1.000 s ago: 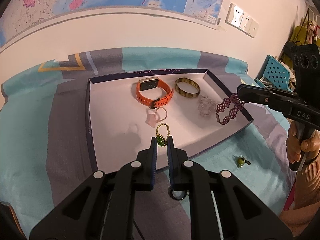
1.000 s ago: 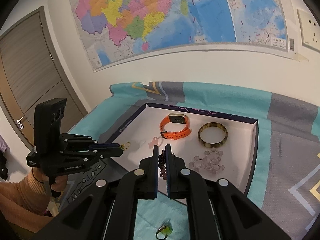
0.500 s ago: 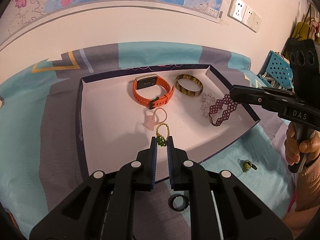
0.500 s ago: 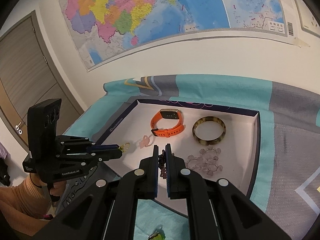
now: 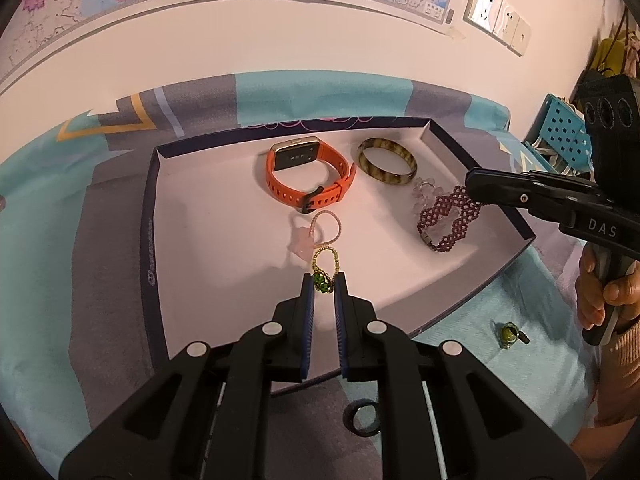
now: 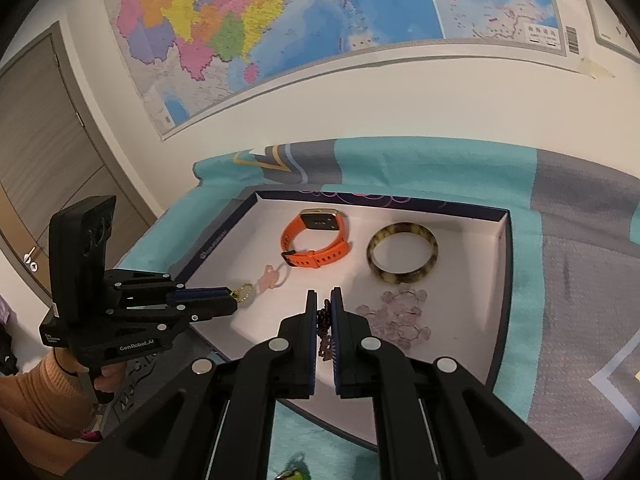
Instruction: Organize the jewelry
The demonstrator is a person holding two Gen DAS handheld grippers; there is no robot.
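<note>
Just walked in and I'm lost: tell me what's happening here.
A person is sorting jewelry into a white tray. The left hand-held gripper pinches a gold-and-green beaded ring over the tray; the right hand-held gripper holds a maroon beaded bracelet. An orange smartwatch and tortoiseshell bangle already lie inside.

A colourful wall map [image 6: 280, 28] fills the top of the right wrist view, with a grey-brown door [image 6: 44, 152] at far left. In the left wrist view, white wall sockets [image 5: 498, 20] sit upper right, a blue perforated basket [image 5: 564, 132] at right edge.
</note>
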